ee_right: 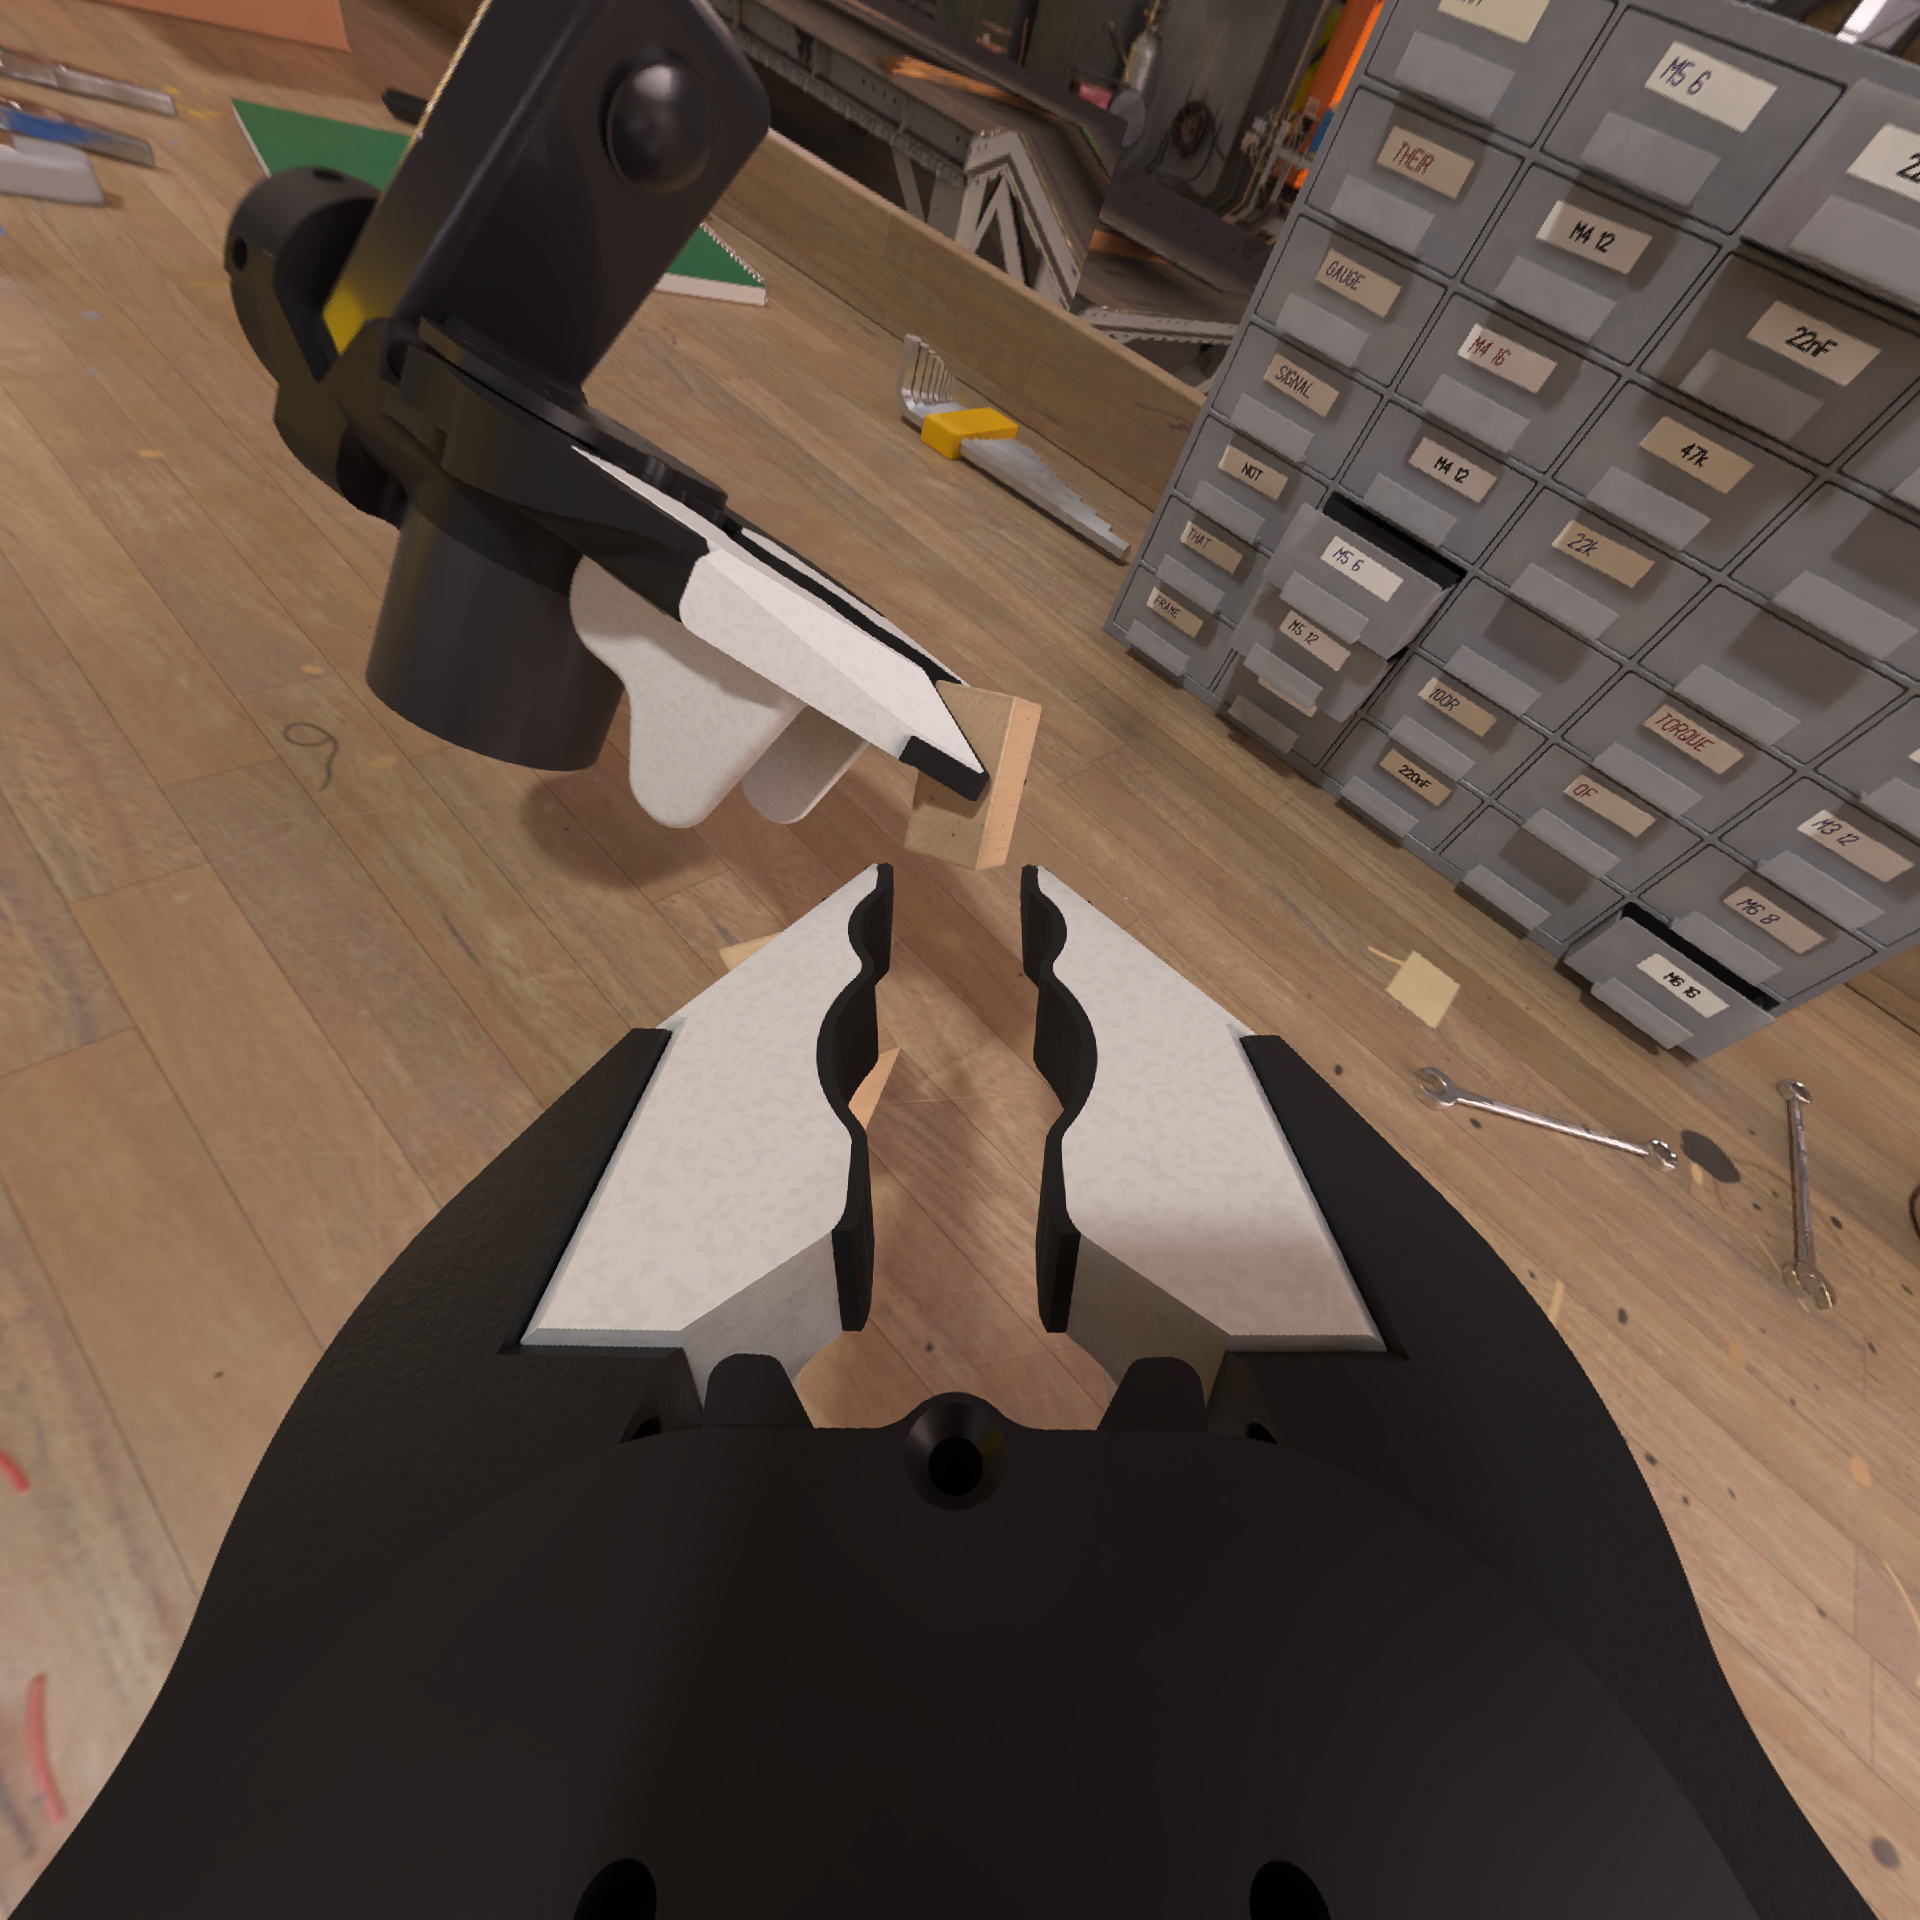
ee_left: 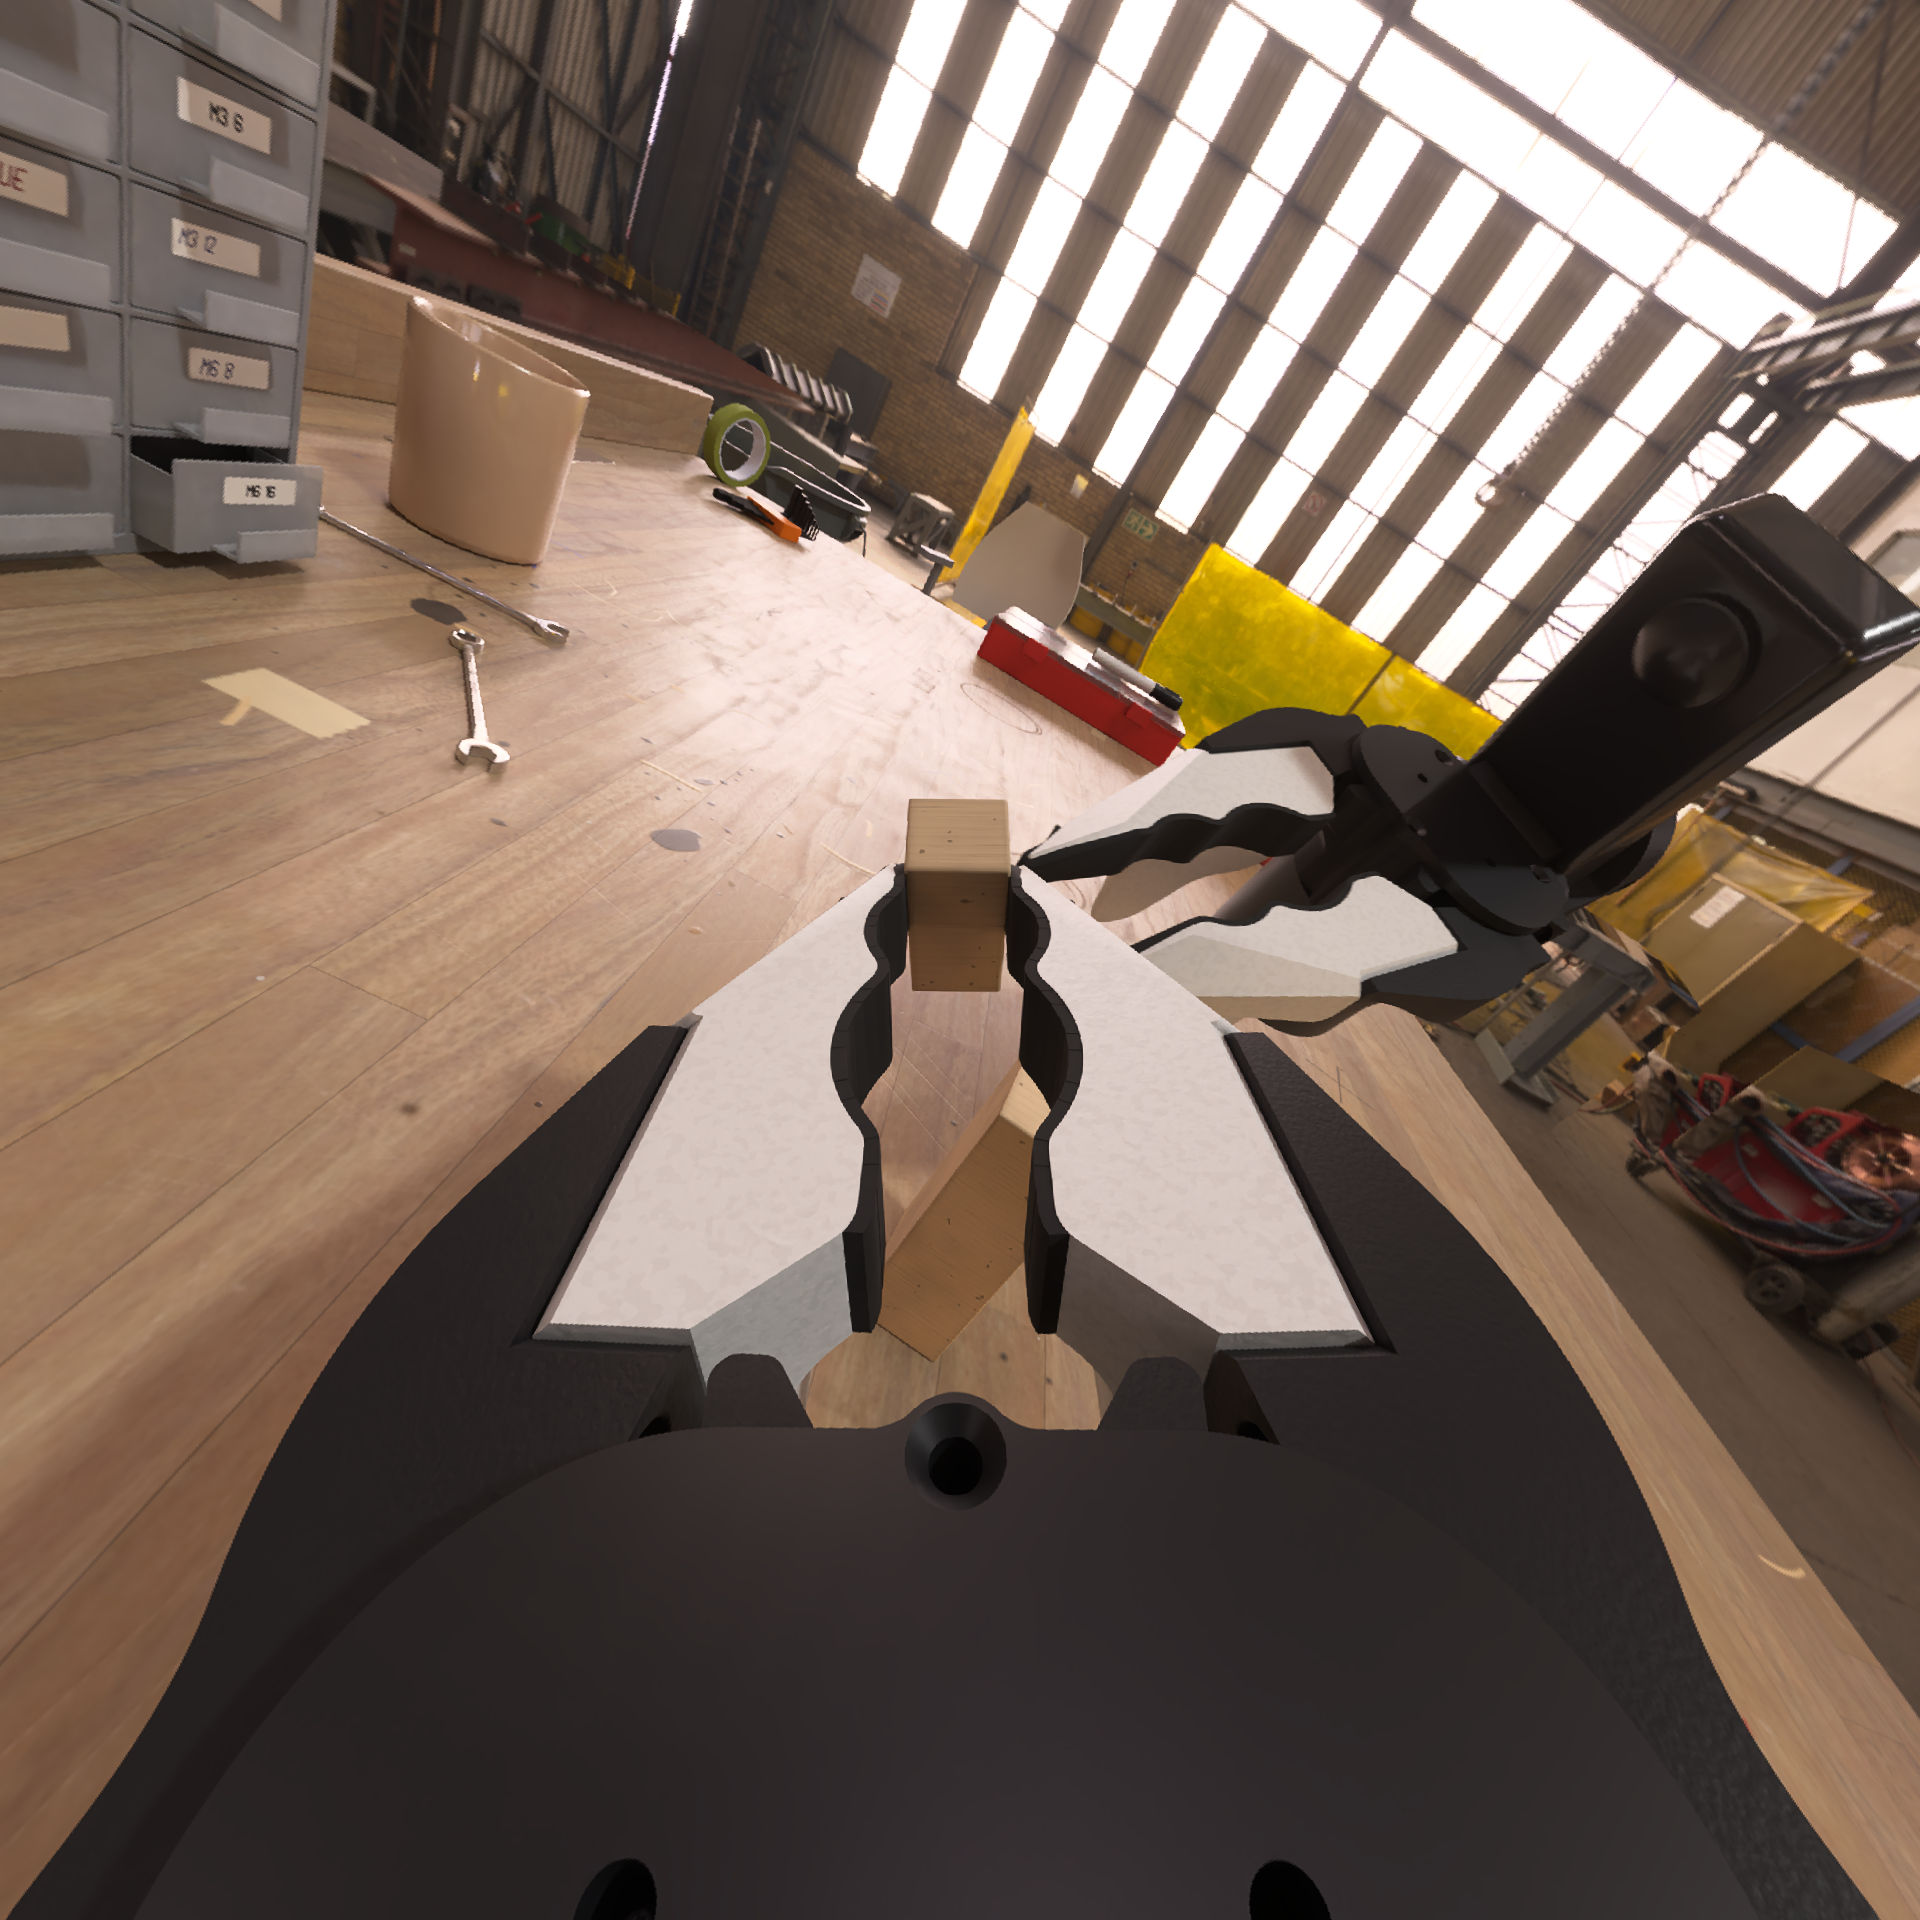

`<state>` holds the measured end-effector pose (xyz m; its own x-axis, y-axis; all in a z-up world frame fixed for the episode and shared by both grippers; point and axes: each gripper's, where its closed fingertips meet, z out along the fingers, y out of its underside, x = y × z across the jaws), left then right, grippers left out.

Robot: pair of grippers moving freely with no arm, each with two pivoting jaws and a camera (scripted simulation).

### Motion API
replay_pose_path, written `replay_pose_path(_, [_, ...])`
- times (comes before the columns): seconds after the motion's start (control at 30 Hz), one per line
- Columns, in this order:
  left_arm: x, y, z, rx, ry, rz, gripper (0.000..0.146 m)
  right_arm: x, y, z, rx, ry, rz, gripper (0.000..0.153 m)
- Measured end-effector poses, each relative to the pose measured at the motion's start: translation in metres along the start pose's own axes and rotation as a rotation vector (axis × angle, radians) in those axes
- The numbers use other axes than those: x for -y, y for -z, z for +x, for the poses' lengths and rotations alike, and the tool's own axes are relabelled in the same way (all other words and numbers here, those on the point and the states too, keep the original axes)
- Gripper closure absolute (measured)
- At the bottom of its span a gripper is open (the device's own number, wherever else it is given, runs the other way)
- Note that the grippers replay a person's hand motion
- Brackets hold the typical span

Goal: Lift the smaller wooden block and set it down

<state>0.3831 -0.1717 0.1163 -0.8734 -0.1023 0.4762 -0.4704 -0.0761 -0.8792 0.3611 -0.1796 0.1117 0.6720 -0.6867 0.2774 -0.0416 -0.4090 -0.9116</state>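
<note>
The small wooden block (ee_left: 957, 896) is clamped between the tips of the left gripper (ee_left: 957, 883), whose jaws are closed to the block's width, one black pad pressed against each side face. In the right wrist view the same block (ee_right: 987, 779) is seen raised clear of the wooden tabletop (ee_left: 312, 1039), with the left gripper (ee_right: 961, 753) reaching in from the upper left. A larger wooden block (ee_left: 961, 1236) is seen lying on the tabletop beneath the left gripper, tilted in the view and partly hidden by the fingers. The right gripper (ee_right: 956, 894) is held just short of the raised block, its jaws parted and nothing between them; in the left wrist view it (ee_left: 1049, 883) is shown beside the block, its tips close to the block's right face. Farther out, two wrenches (ee_left: 473, 696) are laid on the tabletop in front of a grey drawer cabinet (ee_left: 156, 312) with labelled drawers, one bottom drawer being pulled out. A beige cup (ee_left: 483, 436) is stood beside the cabinet. A roll of green tape (ee_left: 738, 445) and a red case (ee_left: 1081, 686) are placed toward the far edge. A set of hex keys in a yellow holder (ee_right: 971, 426) is seen near the cabinet.
</note>
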Motion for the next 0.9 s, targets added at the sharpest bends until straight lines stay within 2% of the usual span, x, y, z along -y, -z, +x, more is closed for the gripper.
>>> replay_pose_path(0.1, [-0.004, -0.002, 0.001, -0.002, -0.004, -0.020, 0.128, -0.005, -0.007, -0.001, 0.012, 0.007, -0.018, 0.131])
replay_pose_path(0.33, [-0.007, 0.000, 0.003, -0.022, -0.049, -0.063, 0.128, -0.009, -0.005, 0.001, 0.015, 0.017, -0.021, 0.152])
replay_pose_path(0.9, [-0.024, 0.004, 0.018, -0.169, -0.209, -0.177, 0.128, -0.013, 0.013, 0.016, 0.050, -0.091, -0.033, 0.153])
